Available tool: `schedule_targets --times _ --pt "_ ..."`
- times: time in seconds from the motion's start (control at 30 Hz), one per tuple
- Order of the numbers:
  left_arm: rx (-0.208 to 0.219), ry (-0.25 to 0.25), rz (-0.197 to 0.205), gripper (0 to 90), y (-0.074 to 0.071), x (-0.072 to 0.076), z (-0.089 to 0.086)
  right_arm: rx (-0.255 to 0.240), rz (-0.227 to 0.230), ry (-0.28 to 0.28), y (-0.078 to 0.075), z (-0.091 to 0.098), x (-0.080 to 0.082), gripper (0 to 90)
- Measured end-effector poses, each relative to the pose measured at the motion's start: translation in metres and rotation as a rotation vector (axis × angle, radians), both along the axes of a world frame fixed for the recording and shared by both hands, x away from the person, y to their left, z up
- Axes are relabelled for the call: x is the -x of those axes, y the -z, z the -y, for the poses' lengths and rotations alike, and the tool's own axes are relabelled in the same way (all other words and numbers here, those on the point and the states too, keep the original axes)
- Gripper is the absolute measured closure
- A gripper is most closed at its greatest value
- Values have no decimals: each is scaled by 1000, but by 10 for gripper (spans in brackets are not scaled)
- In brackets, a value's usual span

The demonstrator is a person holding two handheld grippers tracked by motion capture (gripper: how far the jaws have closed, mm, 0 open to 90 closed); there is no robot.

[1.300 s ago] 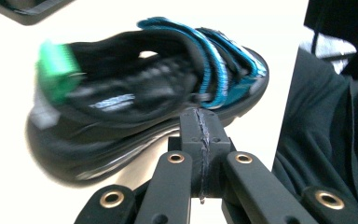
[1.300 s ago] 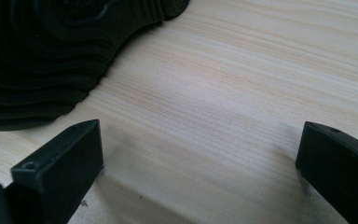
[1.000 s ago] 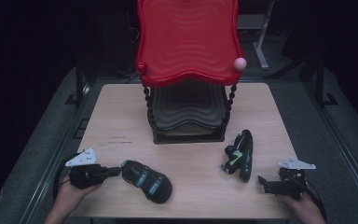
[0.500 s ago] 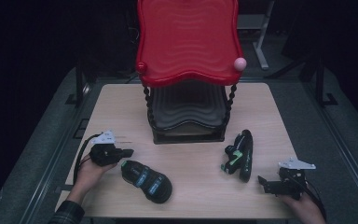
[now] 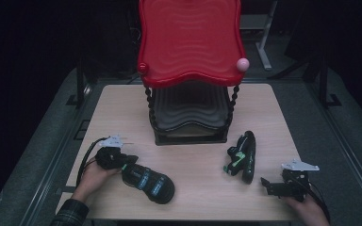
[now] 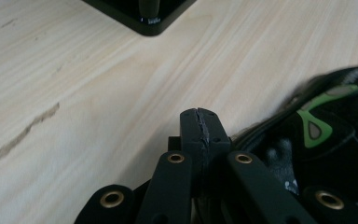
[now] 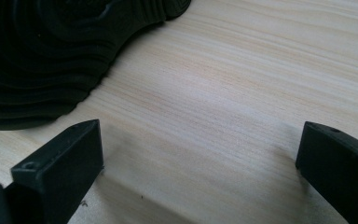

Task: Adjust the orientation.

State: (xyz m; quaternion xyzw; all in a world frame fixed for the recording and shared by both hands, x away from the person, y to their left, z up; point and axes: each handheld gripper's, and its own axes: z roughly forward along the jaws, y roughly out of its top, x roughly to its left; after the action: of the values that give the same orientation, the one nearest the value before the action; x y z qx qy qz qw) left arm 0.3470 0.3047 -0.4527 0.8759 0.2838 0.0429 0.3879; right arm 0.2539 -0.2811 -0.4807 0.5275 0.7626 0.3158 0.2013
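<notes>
Left gripper [image 6: 199, 122] fingers pressed tight together, nothing held between. Tips set low, touching heel end of near shoe [image 5: 148, 182], lower left of high view; likely placed so shoe can be pushed, not grabbed. In left gripper view, shoe seen at right edge, just beside shut tips. Right gripper [image 5: 267, 185] fingers spread wide, empty, rested on table [image 5: 122, 108] at lower right. Second shoe [image 5: 242, 155] left near rack [image 5: 188, 132].

Overhead faces forward-down; gripper cams skim table [image 5: 273, 117]
</notes>
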Motion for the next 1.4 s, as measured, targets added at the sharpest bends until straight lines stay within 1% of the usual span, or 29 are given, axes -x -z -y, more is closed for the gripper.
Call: schedule_targets --times 0.03,0.1,0.17,0.2,0.3,0.37,0.4,0.43,0.47,0.53,0.67,0.73,0.8,0.83,0.87,0.9,0.93,1.07,1.1,1.17,1.4 --pt "0 0 0 900 0 0 0 0 0 0 0 0 0 1" --pt "8 -4 -7 900 0 8 -7 1 1 -1 0 0 0 1" --pt "7 -5 -6 900 0 11 -9 0 0 0 0 0 0 1" --pt "-1 -4 -4 900 0 16 -12 0 1 -1 0 0 0 1" --pt "-6 -3 -4 900 -1 25 -16 0 0 0 0 0 0 1" --pt "5 -8 -10 900 0 34 -20 0 0 0 0 0 0 1" --pt "5 -8 -10 900 0 34 -20 0 0 0 0 0 0 1" --pt "10 -4 -14 900 0 41 -23 0 0 0 0 0 0 1" --pt "10 -4 -14 900 0 41 -23 0 0 0 0 0 0 1" --pt "6 5 -15 900 -1 52 -25 0 0 0 0 0 0 1" --pt "-10 27 -11 900 -2 66 -24 0 0 1 0 0 0 1" --pt "-8 35 -17 900 -2 72 -23 0 0 1 0 0 0 1" --pt "1 50 -27 900 -2 75 -22 0 0 1 0 0 0 1" --pt "1 50 -27 900 -2 75 -22 0 0 1 0 0 0 1" --pt "26 96 -51 900 0 79 -16 0 0 1 0 0 0 1" --pt "12 119 -52 900 1 81 -9 0 0 1 0 0 0 1" --pt "-1 129 -50 900 1 82 -5 0 0 1 0 0 0 1" --pt "4 175 -56 900 0 83 5 0 0 1 0 0 0 1" --pt "4 175 -56 900 0 83 5 0 0 1 0 0 0 1" --pt "21 190 -58 900 -1 83 8 0 0 1 0 0 0 1" --pt "30 202 -63 900 0 84 9 0 0 1 0 0 0 1"
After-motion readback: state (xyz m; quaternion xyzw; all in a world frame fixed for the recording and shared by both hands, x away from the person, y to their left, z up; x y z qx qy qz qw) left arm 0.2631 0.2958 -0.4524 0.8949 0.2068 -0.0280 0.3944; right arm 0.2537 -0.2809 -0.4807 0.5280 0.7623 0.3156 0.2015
